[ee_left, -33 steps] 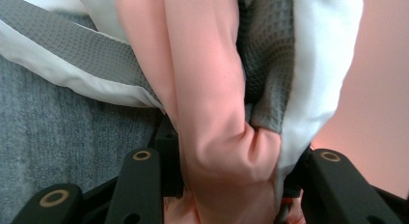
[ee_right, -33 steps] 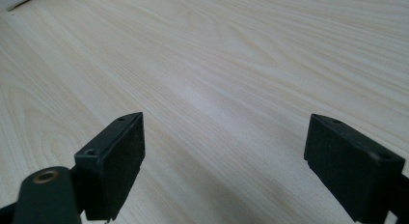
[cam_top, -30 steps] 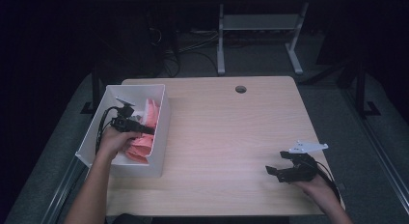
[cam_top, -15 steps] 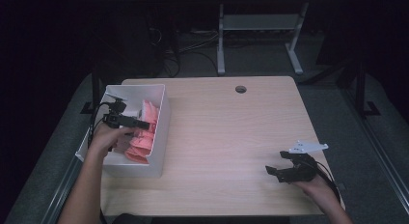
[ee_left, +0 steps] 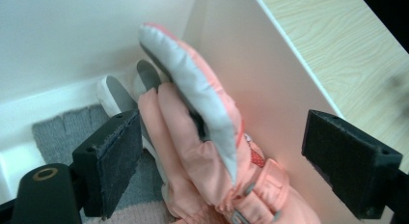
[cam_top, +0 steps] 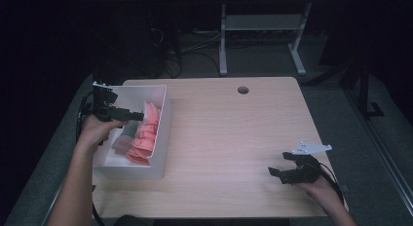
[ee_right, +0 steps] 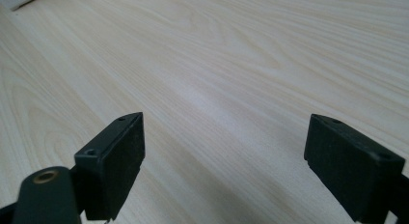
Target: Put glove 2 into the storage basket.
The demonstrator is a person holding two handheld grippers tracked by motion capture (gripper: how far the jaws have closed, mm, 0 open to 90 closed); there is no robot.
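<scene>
A white bin [cam_top: 164,120] stands at the table's left edge. In it a pink and grey padded glove [cam_top: 146,133] leans against the right wall, on top of a grey knit glove [cam_top: 122,138]. My left gripper [cam_top: 132,116] hovers above the bin, pointing right. Its jaws have just been opening and now stand open. In the left gripper view the pink glove [ee_left: 193,151] lies loose below the gripper [ee_left: 231,161], and neither pad presses it. My right gripper [cam_top: 279,163] rests near the front right corner, open. Only bare wood shows in its own view behind the gripper [ee_right: 231,171].
The light wooden table [cam_top: 234,133] has a round cable hole [cam_top: 243,90] near its far edge. The bin's tall right wall [ee_left: 270,89] stands close beside the pink glove. Beyond the table are a dark floor, cables and a metal stand [cam_top: 263,36].
My left hand has lifted up out of the bin and drawn slightly left, with its jaws spread wide and the pink glove left inside. The right hand has stayed still.
</scene>
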